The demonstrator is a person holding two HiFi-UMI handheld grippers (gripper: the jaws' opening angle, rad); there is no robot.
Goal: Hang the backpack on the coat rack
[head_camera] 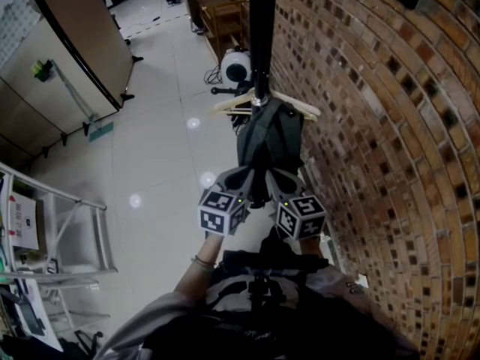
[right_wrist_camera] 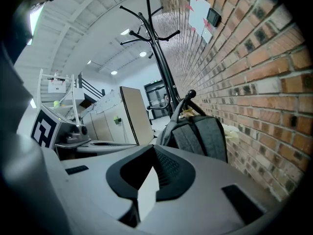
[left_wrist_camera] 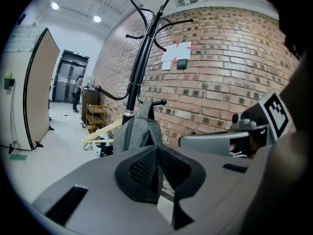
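A grey backpack (head_camera: 270, 135) hangs by its top handle from a low hook of the black coat rack (head_camera: 261, 36), close to the brick wall (head_camera: 390, 126). My left gripper (head_camera: 240, 175) and right gripper (head_camera: 280, 178) sit side by side just short of the bag's lower end, both shut with nothing between the jaws. In the left gripper view the backpack (left_wrist_camera: 139, 131) hangs straight ahead under the rack (left_wrist_camera: 142, 58), beyond my left gripper (left_wrist_camera: 157, 150). In the right gripper view the backpack (right_wrist_camera: 201, 133) has its handle over a ball-tipped hook (right_wrist_camera: 190, 94), past my right gripper (right_wrist_camera: 153, 153).
Wooden hangers (head_camera: 234, 105) stick out from the rack at the bag's top. A white round device (head_camera: 236, 67) and cables lie on the floor behind the rack's foot, with a wooden shelf (head_camera: 221, 12) beyond. A tan partition (head_camera: 86, 40) and a metal rack (head_camera: 64, 231) stand at left.
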